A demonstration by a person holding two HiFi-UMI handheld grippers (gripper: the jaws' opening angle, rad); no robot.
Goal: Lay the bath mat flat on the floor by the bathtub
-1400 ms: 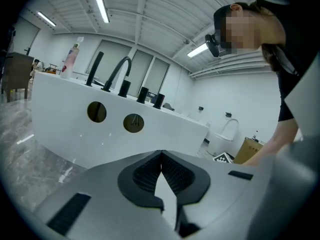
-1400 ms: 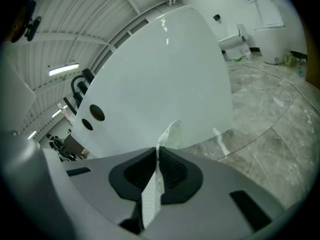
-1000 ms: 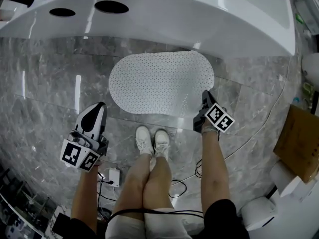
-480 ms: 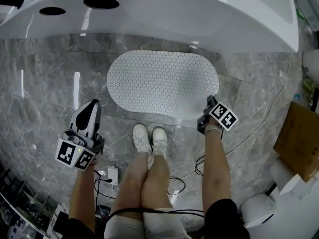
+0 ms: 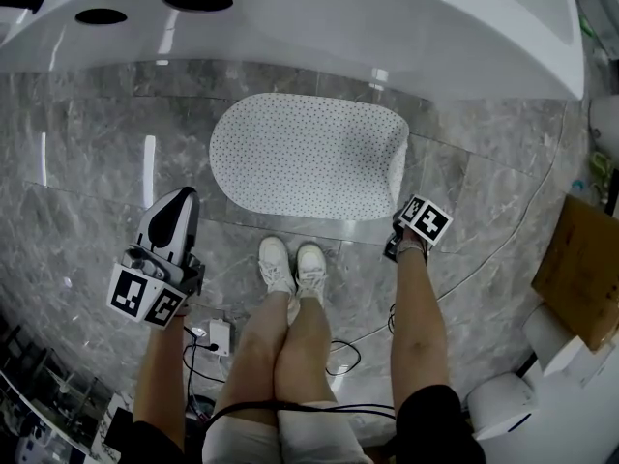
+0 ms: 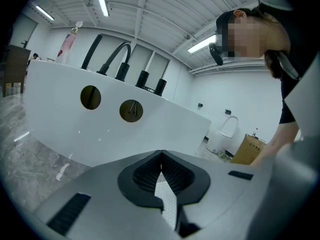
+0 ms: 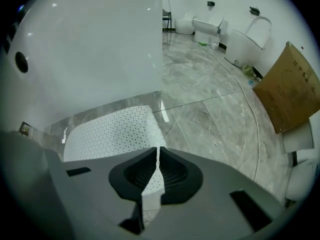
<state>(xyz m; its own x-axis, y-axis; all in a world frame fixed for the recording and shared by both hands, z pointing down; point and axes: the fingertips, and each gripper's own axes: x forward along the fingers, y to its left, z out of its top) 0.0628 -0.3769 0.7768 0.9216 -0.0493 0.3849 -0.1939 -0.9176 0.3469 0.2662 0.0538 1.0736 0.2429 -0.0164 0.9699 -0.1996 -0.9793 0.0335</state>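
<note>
Left gripper jaws together, empty, right gripper pinching bath mat edge, arms lowered

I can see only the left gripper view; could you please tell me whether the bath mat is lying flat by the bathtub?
Observer: Not fully. The bath mat lies beside the bathtub, but its right end is curled up.
Operator: Is the right gripper holding it?
Observer: Yes, the right gripper is shut on that raised end.
Operator: And my left gripper?
Observer: The left gripper hangs apart from the mat, off its left end.
</note>
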